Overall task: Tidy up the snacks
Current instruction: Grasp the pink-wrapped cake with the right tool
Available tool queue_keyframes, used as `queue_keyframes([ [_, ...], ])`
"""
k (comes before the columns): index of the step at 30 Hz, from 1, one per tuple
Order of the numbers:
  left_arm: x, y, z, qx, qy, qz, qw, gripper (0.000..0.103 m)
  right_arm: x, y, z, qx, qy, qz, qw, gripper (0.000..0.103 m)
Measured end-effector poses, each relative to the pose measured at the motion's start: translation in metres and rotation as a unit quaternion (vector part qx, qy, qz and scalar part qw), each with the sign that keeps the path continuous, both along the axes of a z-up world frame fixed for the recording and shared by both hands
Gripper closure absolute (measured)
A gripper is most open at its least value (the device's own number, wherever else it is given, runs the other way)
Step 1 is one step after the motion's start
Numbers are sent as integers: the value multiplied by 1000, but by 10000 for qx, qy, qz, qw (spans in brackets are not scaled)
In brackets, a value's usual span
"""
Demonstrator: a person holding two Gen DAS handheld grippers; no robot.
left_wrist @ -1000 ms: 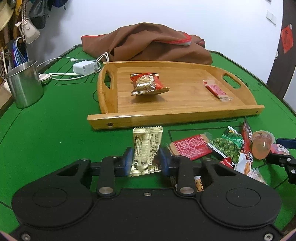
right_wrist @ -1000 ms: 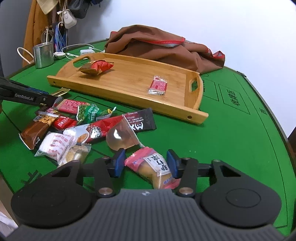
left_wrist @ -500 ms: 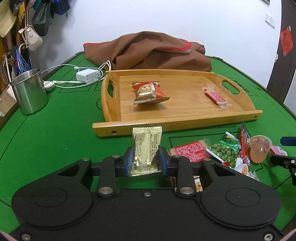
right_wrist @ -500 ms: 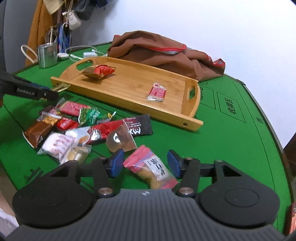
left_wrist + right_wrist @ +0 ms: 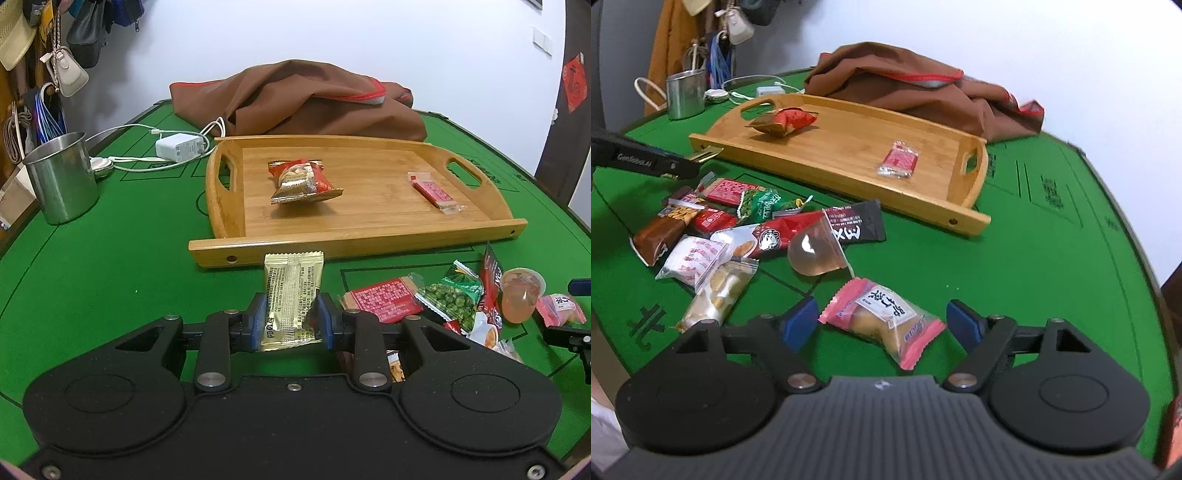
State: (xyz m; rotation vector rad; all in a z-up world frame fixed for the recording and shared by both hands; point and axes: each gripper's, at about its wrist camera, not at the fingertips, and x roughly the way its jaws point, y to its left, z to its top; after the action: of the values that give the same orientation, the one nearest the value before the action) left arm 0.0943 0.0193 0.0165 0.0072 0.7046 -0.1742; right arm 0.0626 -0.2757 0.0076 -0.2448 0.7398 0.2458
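My left gripper point(image 5: 290, 319) is shut on a gold snack packet point(image 5: 291, 299) and holds it just in front of the wooden tray point(image 5: 332, 245). The tray holds a red-and-gold snack bag point(image 5: 301, 181) and a thin red packet point(image 5: 434, 192). My right gripper point(image 5: 882, 323) is open, its jaws wide on either side of a pink-wrapped pastry point(image 5: 886, 319) lying on the green table. A pile of loose snacks point(image 5: 738, 225) lies to its left, with a clear jelly cup point(image 5: 812, 254) at its edge. The left gripper point(image 5: 676, 166) also shows in the right wrist view.
A steel mug point(image 5: 62, 177) stands at the table's left edge. A white charger with cables point(image 5: 177, 146) and a brown cloth bag point(image 5: 303, 103) lie behind the tray. Bags hang on the wall at far left.
My left gripper has lifted the gold packet and carried it toward the tray. My right gripper's jaws have opened wider around the pink pastry.
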Motion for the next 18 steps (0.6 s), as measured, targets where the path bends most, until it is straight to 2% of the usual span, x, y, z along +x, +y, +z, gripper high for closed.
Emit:
queue_keyframes([
  [7,0,0,0,9,-10,8,10000,76,5,-10,-6,411,167,-407,9982,16],
  [8,0,0,0,7,-11,8,10000,76,5,-12,-6,474,185,-469,9976,23],
  [12,0,0,1,-6,-20,11,10000,76,5,-13,-5,543,153,-636,9964,38],
  [13,1,0,1,-5,-22,8,10000,76,4,-13,-4,536,130,-665,9963,49],
  [14,1,0,1,-4,-26,7,10000,76,5,-13,-3,564,149,-703,9958,53],
  [18,0,1,3,-20,-60,10,10000,76,6,-14,-2,558,135,-736,9956,57],
])
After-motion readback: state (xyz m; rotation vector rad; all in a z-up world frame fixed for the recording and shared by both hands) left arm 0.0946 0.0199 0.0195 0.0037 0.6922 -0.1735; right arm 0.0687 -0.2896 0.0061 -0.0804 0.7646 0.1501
